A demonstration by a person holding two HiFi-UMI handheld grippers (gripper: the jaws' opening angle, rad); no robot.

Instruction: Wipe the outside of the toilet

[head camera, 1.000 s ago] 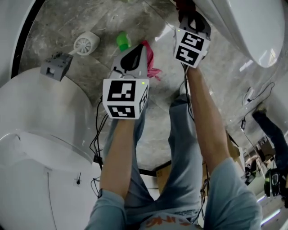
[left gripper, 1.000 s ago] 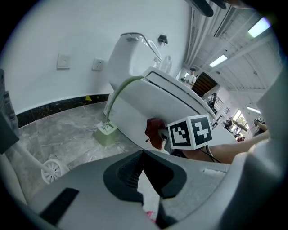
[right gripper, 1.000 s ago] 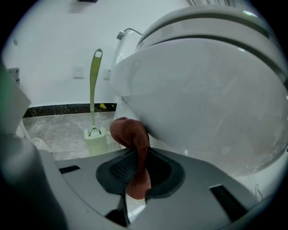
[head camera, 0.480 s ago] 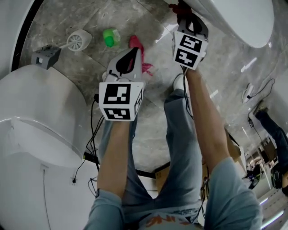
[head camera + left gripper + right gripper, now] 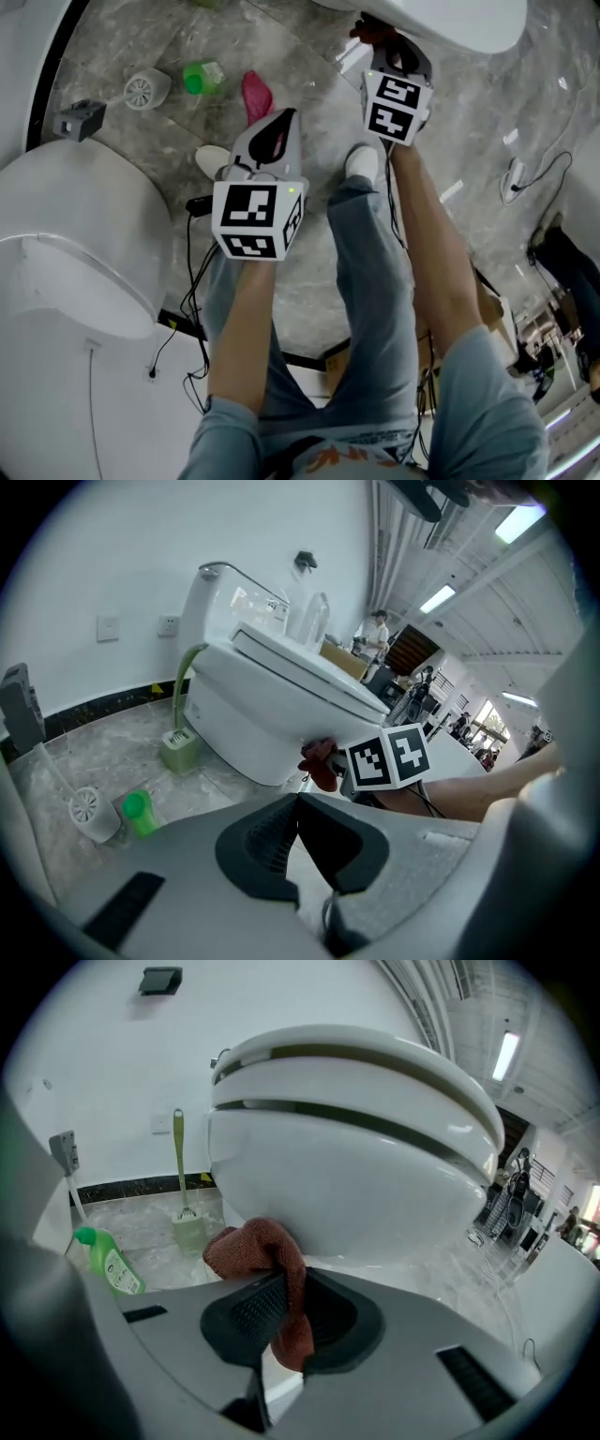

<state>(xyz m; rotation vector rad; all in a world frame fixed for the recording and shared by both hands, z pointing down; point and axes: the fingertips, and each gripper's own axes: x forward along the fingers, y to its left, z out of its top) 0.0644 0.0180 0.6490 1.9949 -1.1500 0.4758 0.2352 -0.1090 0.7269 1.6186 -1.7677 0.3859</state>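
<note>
The white toilet [image 5: 356, 1157] fills the right gripper view; in the head view its bowl [image 5: 459, 17] sits at the top right. My right gripper [image 5: 384, 37] [image 5: 286, 1283] is shut on a red cloth [image 5: 253, 1246] [image 5: 367, 28], which is pressed up against the lower front of the bowl. The left gripper view shows that cloth [image 5: 319, 761] against the bowl [image 5: 272, 714]. My left gripper [image 5: 284, 117] [image 5: 298, 799] hangs over the floor left of the toilet, shut with nothing between its pads.
On the marble floor lie a green bottle [image 5: 202, 77] [image 5: 108, 1260], a pink cloth [image 5: 255, 94], a white round brush [image 5: 145, 89] and a grey block [image 5: 80, 117]. A green brush holder [image 5: 178, 747] stands by the wall. A second white toilet [image 5: 66, 234] is at left. Cables [image 5: 192, 281] trail by my legs.
The head view has swung, so the floor items now sit further left. My left gripper now stands apart from the pink cloth. The right gripper stays at the bowl with the red cloth.
</note>
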